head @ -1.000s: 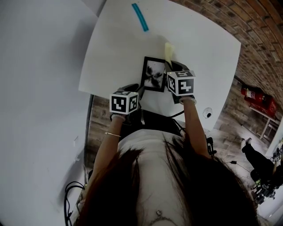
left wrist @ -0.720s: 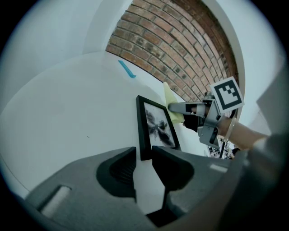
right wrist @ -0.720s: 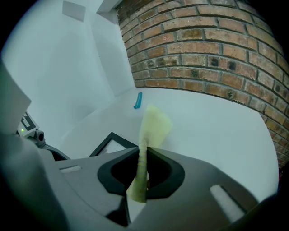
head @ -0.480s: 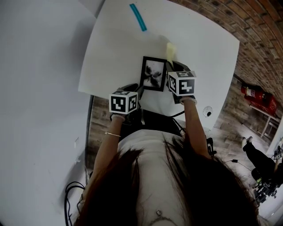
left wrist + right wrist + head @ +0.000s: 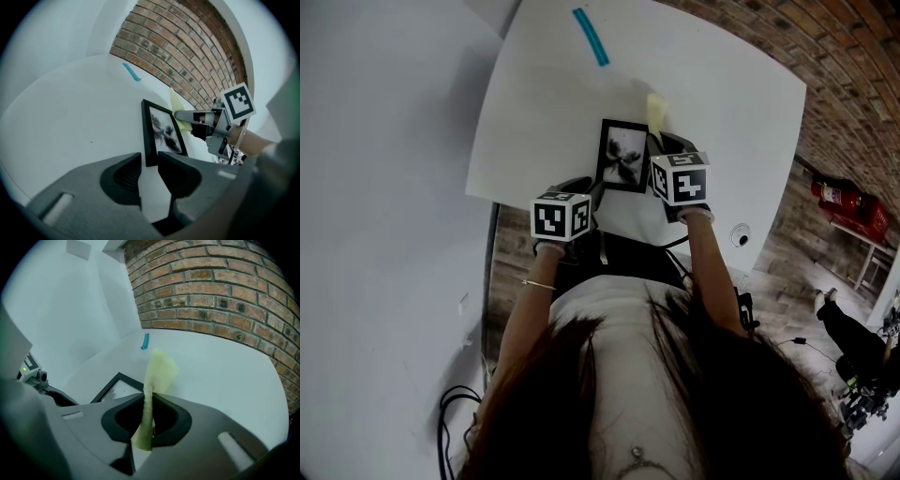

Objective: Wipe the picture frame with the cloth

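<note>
- The left gripper (image 5: 149, 163), jaws slightly apart and empty, has stayed by the frame's (image 5: 624, 156) near edge.
- The frame lies unmoved on the tabletop (image 5: 544, 112).
- The right gripper (image 5: 149, 417), clamped on the cloth (image 5: 160, 370), has edged left toward the frame's right side; wiping looks imminent.

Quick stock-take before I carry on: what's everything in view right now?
Smooth table: one, white, middle of the head view.
Rectangular picture frame: one, black, flat on the table.
Soft cloth: one, pale yellow, clamped just past the frame.
Short stick: one, blue, table's far end.
Brick wall: one, reddish-brown, behind the table.
Fire extinguisher: one, red, far right.
Left gripper: one, grey, jaws slightly apart, empty, near the frame.
Right gripper: one, grey, shut on the cloth.
</note>
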Demonstrator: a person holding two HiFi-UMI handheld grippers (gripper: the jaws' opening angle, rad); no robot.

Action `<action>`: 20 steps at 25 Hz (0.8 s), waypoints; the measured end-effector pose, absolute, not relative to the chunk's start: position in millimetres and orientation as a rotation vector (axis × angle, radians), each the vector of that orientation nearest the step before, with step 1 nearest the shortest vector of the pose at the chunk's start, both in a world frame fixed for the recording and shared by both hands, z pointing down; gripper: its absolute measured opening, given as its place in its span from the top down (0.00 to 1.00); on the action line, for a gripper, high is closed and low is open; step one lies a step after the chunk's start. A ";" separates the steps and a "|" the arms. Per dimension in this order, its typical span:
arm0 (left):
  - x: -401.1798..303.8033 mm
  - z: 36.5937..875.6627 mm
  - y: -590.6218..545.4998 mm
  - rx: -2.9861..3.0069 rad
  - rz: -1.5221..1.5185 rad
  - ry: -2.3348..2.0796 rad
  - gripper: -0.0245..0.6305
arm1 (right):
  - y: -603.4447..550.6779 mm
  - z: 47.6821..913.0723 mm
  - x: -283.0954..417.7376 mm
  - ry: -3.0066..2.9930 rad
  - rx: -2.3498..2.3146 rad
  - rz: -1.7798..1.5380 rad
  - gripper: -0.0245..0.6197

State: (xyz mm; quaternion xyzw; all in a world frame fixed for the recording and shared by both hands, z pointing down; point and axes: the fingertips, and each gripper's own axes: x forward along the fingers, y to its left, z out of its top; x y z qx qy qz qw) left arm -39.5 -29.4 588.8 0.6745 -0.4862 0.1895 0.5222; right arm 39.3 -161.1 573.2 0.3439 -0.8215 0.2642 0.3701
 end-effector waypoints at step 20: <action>-40.4 587.9 -29.0 1.620 0.444 -1.185 0.79 | -149.6 575.7 41.5 -2.110 0.892 0.713 0.91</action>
